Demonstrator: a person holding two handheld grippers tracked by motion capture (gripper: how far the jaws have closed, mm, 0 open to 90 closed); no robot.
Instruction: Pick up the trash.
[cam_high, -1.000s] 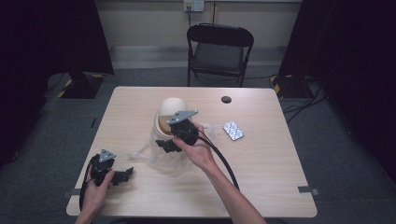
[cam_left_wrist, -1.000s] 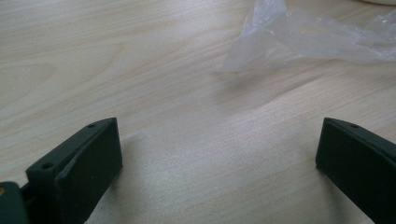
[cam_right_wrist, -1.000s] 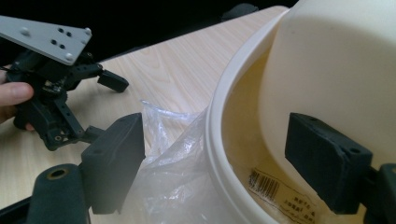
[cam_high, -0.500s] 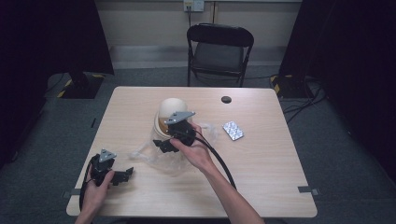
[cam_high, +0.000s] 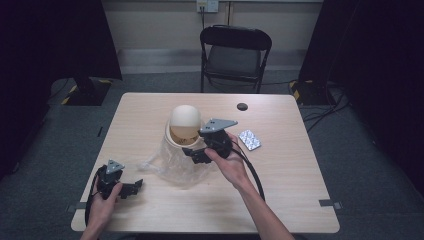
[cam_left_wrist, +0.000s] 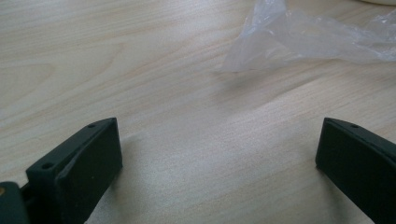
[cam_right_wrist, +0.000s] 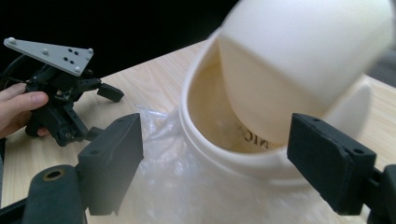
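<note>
A cream bin (cam_high: 184, 120) with a swing lid stands mid-table, the lid tilted so the inside shows. A clear plastic bag (cam_high: 170, 167) lies crumpled against its front. My right gripper (cam_high: 196, 154) is open just in front of the bin, over the bag. In the right gripper view its jaws (cam_right_wrist: 215, 140) frame the bin (cam_right_wrist: 261, 93) rim and the bag (cam_right_wrist: 187, 186) with nothing between them. My left gripper (cam_high: 132, 189) rests open at the front left of the table; the bag's corner (cam_left_wrist: 280, 42) lies beyond its jaws (cam_left_wrist: 219, 135).
A silver blister pack (cam_high: 249, 140) lies right of the bin. A small black disc (cam_high: 242, 106) sits near the far edge. A black folding chair (cam_high: 235, 52) stands behind the table (cam_high: 300, 175). The left gripper (cam_right_wrist: 100, 112) shows far off in the right gripper view.
My right gripper shifted slightly left, then back right by the bin. The bin's lid now sits tilted with the opening showing. The left gripper stayed put.
</note>
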